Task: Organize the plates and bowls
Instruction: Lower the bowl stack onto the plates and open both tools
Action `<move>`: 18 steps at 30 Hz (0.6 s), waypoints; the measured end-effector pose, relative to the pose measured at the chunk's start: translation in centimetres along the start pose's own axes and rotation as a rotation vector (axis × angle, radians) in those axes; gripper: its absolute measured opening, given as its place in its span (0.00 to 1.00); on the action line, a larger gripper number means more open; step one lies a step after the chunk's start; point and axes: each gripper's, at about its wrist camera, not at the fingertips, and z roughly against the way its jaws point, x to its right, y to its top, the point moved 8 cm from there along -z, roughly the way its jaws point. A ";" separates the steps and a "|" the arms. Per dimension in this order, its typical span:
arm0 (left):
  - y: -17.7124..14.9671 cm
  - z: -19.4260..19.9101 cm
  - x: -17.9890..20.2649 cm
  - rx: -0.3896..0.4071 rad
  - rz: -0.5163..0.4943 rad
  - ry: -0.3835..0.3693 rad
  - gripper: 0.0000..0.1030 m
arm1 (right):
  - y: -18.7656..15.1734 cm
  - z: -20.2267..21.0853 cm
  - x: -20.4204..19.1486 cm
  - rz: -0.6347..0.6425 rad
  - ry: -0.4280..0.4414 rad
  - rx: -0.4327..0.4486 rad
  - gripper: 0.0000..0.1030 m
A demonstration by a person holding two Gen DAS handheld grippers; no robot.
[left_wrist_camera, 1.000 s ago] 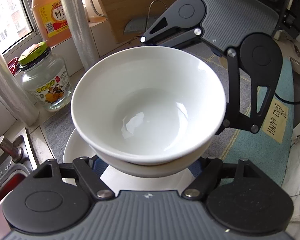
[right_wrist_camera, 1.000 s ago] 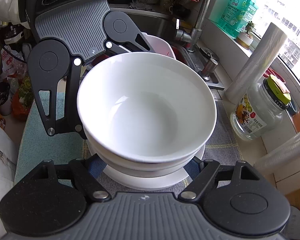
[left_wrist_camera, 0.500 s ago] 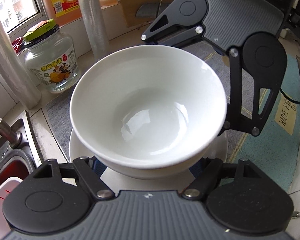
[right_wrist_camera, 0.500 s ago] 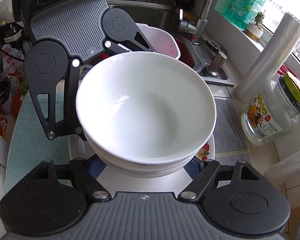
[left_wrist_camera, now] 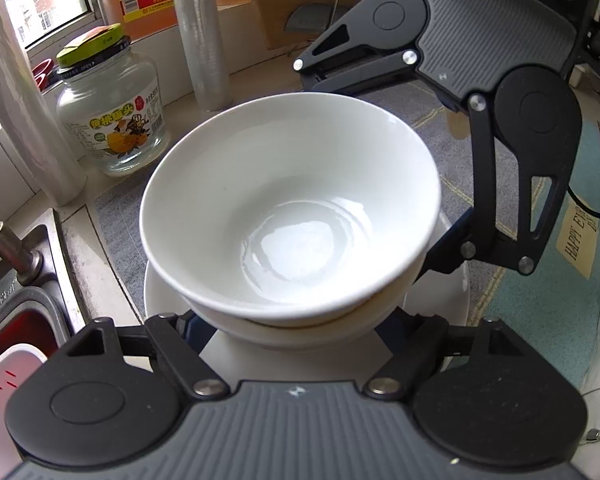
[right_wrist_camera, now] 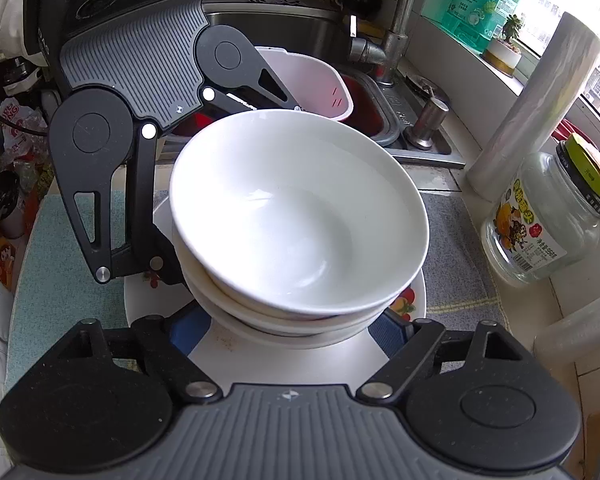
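top bowl (left_wrist_camera: pixel 292 208): white, nested in a second white bowl (left_wrist_camera: pixel 300 330); sat slightly tilted, its rim lower on the side toward the left wrist camera.
stack: both bowls stood on a white plate (right_wrist_camera: pixel 414 300) with fruit print at the rim; the plate lay on the grey mat (right_wrist_camera: pixel 456 256) of the surface.
left gripper (left_wrist_camera: pixel 296 340): fingers had just been opening; blue pads flanked the lower bowl's base, one on each side. Pad contact hidden under the bowl, so I could not tell whether they still pinched it.
right gripper (right_wrist_camera: pixel 292 332): same picture from the opposite side of the stack; fingers had just been opening, and wider than the left's. Pads sat either side of the lower bowl's base, contact not visible, could not tell.
gripper layout: the two faced each other across the stack, each showing in the other's camera.
jar (left_wrist_camera: pixel 112 116): glass, green lid, fruit label, upright beside the mat toward the window.
film rolls: two upright clear rolls (left_wrist_camera: pixel 200 32) near the jar by the sill.
sink (right_wrist_camera: pixel 364 92): beyond the mat on the left gripper's side, holding a pink-white basin (right_wrist_camera: pixel 312 80); tap (right_wrist_camera: pixel 400 20) behind it.
teal mat (left_wrist_camera: pixel 556 292): under the right gripper's side, tag reading "HAPPY EVERY DAY", partly cut off.
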 end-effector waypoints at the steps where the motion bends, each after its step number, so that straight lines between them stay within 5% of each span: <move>1: 0.0 0.0 0.1 -0.001 -0.010 0.007 0.79 | 0.0 0.0 -0.1 0.001 0.000 -0.001 0.89; 8: -0.3 0.7 0.5 0.028 -0.024 0.033 0.90 | 0.1 0.5 -0.4 0.000 -0.031 0.017 1.00; 18: -2.2 3.8 1.6 0.106 0.091 0.157 0.94 | -1.3 3.2 -1.1 -0.116 -0.123 0.033 1.00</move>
